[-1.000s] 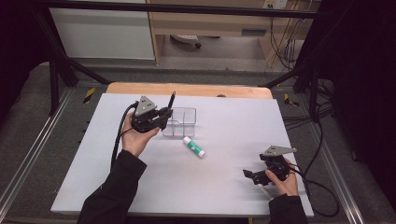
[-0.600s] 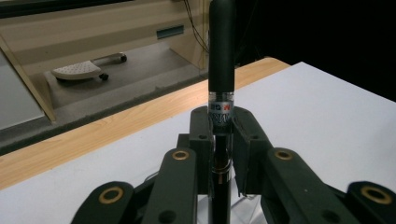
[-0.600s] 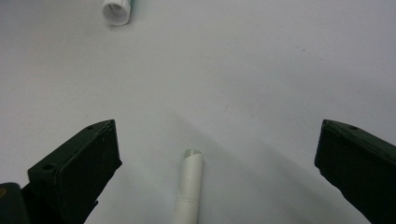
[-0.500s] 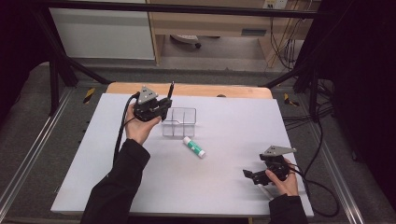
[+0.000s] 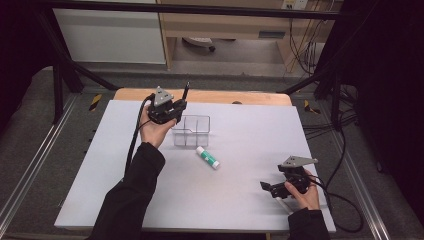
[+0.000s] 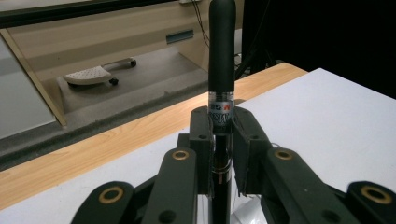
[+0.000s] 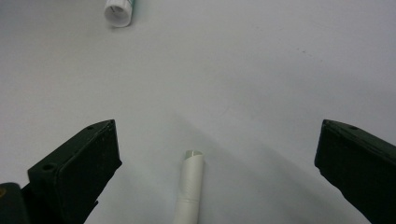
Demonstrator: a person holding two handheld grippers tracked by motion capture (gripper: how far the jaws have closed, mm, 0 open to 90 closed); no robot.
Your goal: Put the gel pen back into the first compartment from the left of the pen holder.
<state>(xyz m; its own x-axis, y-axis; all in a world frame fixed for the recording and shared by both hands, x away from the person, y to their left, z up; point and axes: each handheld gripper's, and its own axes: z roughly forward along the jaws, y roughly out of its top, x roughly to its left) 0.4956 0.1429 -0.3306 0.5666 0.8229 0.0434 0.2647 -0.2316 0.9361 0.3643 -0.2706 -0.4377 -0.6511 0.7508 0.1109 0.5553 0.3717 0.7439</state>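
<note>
Standing upright in left gripper [image 6: 220,144], black marker [image 6: 221,65], cap end topmost

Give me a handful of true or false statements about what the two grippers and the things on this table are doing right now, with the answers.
1. The left gripper is clamped on a black marker. True.
2. The right gripper is shut on the white stick. False: its jaws stand wide open around it.
3. The green-and-white tube lies inside the clear organizer. False: it lies on the table beside it.
4. The marker points upward. True.
</note>
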